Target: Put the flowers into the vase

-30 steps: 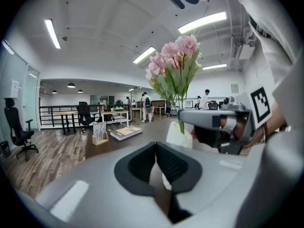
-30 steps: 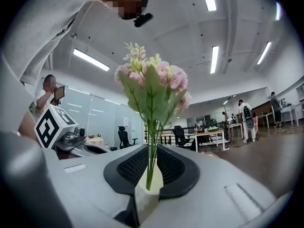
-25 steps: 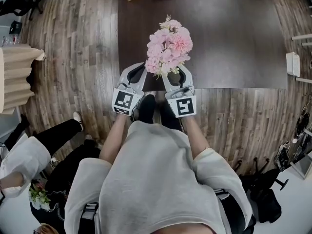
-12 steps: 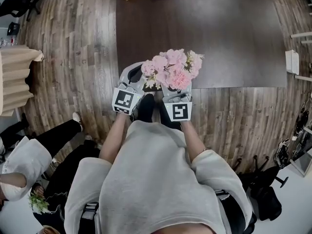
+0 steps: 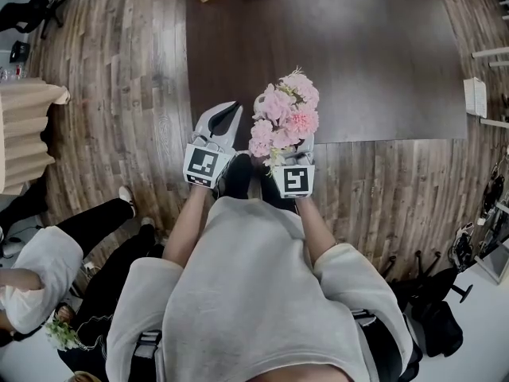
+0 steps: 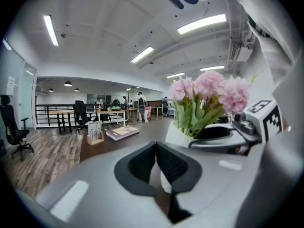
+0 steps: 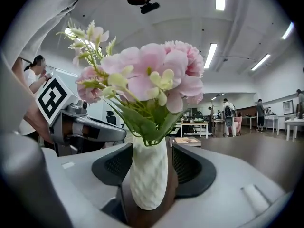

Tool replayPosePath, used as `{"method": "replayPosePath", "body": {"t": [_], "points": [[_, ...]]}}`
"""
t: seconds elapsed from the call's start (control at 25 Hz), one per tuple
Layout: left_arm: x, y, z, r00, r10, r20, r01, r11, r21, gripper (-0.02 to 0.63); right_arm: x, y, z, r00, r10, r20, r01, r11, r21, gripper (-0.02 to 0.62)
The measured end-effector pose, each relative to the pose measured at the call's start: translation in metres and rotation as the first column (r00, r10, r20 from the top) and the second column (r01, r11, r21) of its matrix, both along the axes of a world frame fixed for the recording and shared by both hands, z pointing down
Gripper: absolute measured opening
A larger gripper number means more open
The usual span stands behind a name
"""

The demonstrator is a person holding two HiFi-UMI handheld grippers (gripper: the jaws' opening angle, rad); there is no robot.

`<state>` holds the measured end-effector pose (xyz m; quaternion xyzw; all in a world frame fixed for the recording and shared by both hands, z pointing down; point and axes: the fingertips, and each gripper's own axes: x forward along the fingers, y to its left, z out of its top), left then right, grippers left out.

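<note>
The pink flowers [image 7: 147, 75] stand in the white vase [image 7: 148, 184] on the tabletop [image 5: 358, 70], near its edge. The right hand-held gripper [image 7: 151, 158] is opening around the vase and seems to be letting go; the left hand-held gripper [image 6: 156, 151] is closed and empty. Next, I think, the right one should back away gently so the vase does not tip.

Pink flowers [image 5: 284, 118] with green leaves stand upright in a white, textured vase [image 7: 148, 177], near the frame centre, at the lower edge of the dark worktop [image 5: 358, 54].
</note>
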<state>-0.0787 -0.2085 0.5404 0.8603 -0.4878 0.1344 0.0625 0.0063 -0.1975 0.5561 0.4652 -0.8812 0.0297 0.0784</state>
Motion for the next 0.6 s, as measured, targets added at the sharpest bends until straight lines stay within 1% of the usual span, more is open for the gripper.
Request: {"method": "replayPosePath", "body": {"t": [0.16, 0.36, 0.44, 0.52, 0.6], "points": [[-0.001, 0.0, 0.001, 1.0, -0.006, -0.002, 0.006, 1.0, -0.001, 0.012, -0.004, 0.001, 0.003, 1.0, -0.009, 0.03, 0.01, 1.0, -0.03, 0.262], [-0.003, 0.002, 0.0, 1.0, -0.019, -0.006, 0.019, 1.0, 0.002, 0.011, 0.0, 0.01, 0.01, 1.0, -0.011, 0.015, 0.011, 0.998, -0.056, 0.259], [-0.003, 0.004, 0.0, 1.0, -0.026, -0.01, 0.026, 1.0, 0.004, 0.011, 0.003, 0.015, 0.011, 1.0, -0.009, 0.009, 0.01, 0.998, -0.063, 0.247], [-0.002, 0.006, -0.002, 0.999, -0.029, -0.012, 0.03, 1.0, 0.008, 0.012, 0.006, 0.019, 0.012, 1.0, -0.003, 0.005, 0.003, 0.998, -0.067, 0.211], [-0.002, 0.008, -0.002, 0.999, -0.037, -0.015, 0.037, 0.999, 0.011, 0.011, 0.01, 0.025, 0.012, 1.0, 0.002, -0.004, -0.003, 0.998, -0.067, 0.123]]}}
